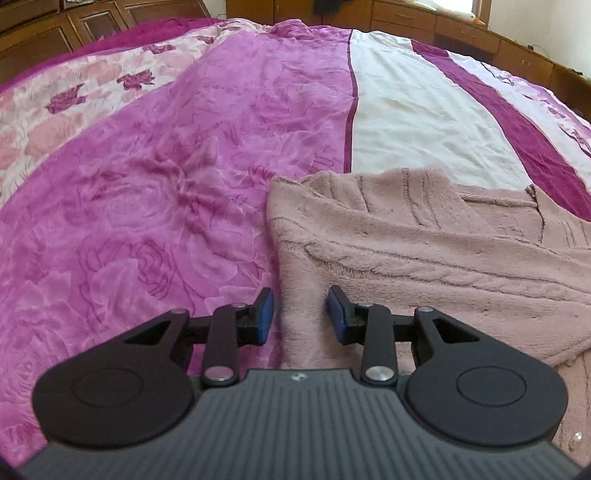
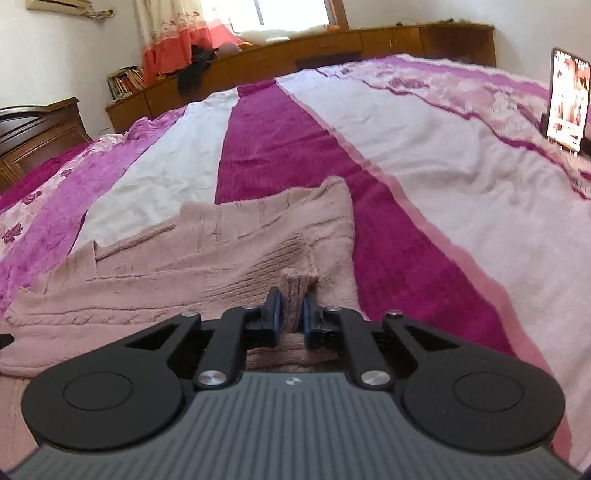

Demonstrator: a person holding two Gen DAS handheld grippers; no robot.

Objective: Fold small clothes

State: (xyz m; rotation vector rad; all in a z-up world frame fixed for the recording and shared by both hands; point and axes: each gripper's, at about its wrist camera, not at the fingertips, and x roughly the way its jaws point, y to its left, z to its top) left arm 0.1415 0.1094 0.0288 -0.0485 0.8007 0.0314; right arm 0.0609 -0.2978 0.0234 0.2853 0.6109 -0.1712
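A dusty-pink fuzzy knit cardigan (image 1: 424,251) lies partly folded on the bedspread (image 1: 166,184). In the left wrist view my left gripper (image 1: 300,317) is open, its blue pads on either side of the cardigan's left edge, with fabric beneath and between them but not pinched. In the right wrist view the same cardigan (image 2: 184,266) spreads to the left. My right gripper (image 2: 291,314) is shut on a ribbed piece of the cardigan, perhaps a cuff or hem, which stands up between the pads.
The bedspread (image 2: 424,177) has magenta, white and rose-print stripes. Wooden cabinets (image 1: 406,18) line the far side of the bed. A lit screen (image 2: 567,99) stands on the bed at the right. A bookshelf and a curtain (image 2: 166,40) are at the back left.
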